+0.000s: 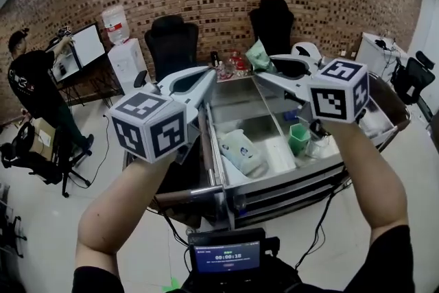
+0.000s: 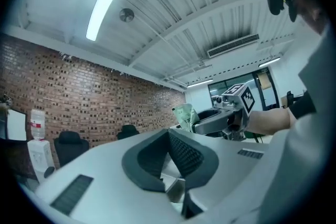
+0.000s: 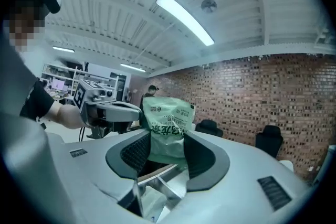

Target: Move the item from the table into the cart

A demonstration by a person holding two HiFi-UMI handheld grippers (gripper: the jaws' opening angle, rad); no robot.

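Above the cart (image 1: pixel 288 178), the right gripper (image 3: pixel 165 139) clamps a green packet (image 3: pixel 168 123) over the cart's far end. The left gripper (image 2: pixel 169 136) hovers alongside, jaws together and empty. Transfer seems nearly done; next, lower the packet into the cart and release.

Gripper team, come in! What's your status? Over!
Left gripper shut, empty. Right gripper shut on green packet, raised by cart's far end. Cart top open, nothing blocking.
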